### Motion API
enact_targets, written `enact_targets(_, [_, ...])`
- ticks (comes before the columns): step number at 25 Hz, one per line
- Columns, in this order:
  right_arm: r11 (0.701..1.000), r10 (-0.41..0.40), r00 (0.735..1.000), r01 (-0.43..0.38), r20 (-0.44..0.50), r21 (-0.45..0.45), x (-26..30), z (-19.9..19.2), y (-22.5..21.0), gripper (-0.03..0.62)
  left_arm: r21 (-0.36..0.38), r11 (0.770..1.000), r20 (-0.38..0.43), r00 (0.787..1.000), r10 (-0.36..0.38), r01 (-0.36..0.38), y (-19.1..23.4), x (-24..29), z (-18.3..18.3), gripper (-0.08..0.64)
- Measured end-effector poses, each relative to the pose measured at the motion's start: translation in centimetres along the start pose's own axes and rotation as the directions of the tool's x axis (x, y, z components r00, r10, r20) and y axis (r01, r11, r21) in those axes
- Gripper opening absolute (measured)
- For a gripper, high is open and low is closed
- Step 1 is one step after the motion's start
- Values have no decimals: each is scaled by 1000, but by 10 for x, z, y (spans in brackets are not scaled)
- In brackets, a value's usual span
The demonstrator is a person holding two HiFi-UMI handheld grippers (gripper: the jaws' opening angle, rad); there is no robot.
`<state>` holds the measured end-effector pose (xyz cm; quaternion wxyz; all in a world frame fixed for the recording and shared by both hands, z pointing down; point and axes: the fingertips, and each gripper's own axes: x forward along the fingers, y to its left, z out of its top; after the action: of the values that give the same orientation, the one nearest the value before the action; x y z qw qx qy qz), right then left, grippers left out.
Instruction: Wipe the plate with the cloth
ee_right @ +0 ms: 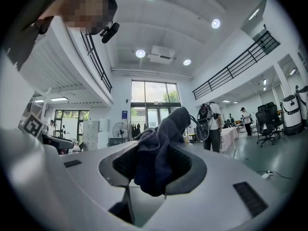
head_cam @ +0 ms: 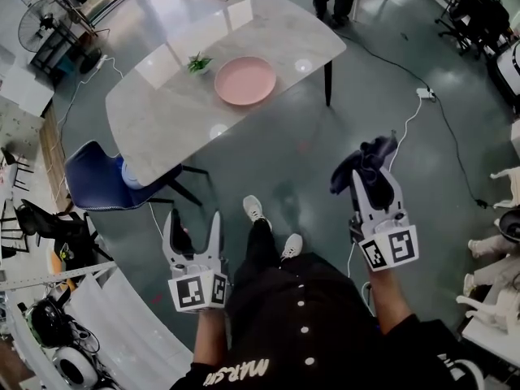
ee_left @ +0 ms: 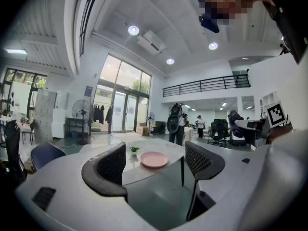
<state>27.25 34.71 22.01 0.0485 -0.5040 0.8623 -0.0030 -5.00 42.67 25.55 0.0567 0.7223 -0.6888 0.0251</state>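
Observation:
A pink plate (head_cam: 244, 80) lies on a pale marble table (head_cam: 171, 112), well ahead of me; the left gripper view also shows the plate (ee_left: 154, 159) far off between the jaws. My right gripper (head_cam: 374, 181) is shut on a dark blue cloth (head_cam: 366, 160), held in the air over the floor to the right of the table. In the right gripper view the cloth (ee_right: 156, 150) hangs bunched between the jaws. My left gripper (head_cam: 192, 224) stands open and empty, low at the left over the floor.
A small potted plant (head_cam: 199, 62) stands beside the plate. A blue chair (head_cam: 97, 177) sits at the table's near left end. A power strip (head_cam: 425, 93) and cables lie on the floor at right. A person (ee_left: 175, 122) stands beyond the table. Shelves and gear crowd the left edge.

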Motion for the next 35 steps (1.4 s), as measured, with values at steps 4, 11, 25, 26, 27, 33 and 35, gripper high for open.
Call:
enact_targets(4, [1000,0,1000,0,6,-12,17,-1,-4,140,-6,1000,-1,1000,-5,5,7,26,-3,379])
enact_targets(11, [1000,-23,1000,23,3,-20,61,3,-24,141,-43,999,24,999,-32,33,18,87,13,379])
enact_targets(25, [996,-74,997,75,4,-44,184,5,-50,140,-39,997,15,998,-59,60,68,207,35,380])
enact_targets(26, [996,-83,997,83,2,-42,191,4,-51,140,-47,997,18,998,-59,60,73,214,37,380])
enact_targets(27, [995,-87,996,87,2,-41,197,4,-52,140,-51,997,22,998,-60,61,78,220,39,380])
enact_targets(33, [993,-103,995,104,9,-48,234,3,-51,140,-70,995,34,997,-63,65,107,259,46,380])
enact_targets(35, [992,-114,993,114,10,-49,244,3,-51,140,-75,994,38,997,-70,73,114,271,49,380])
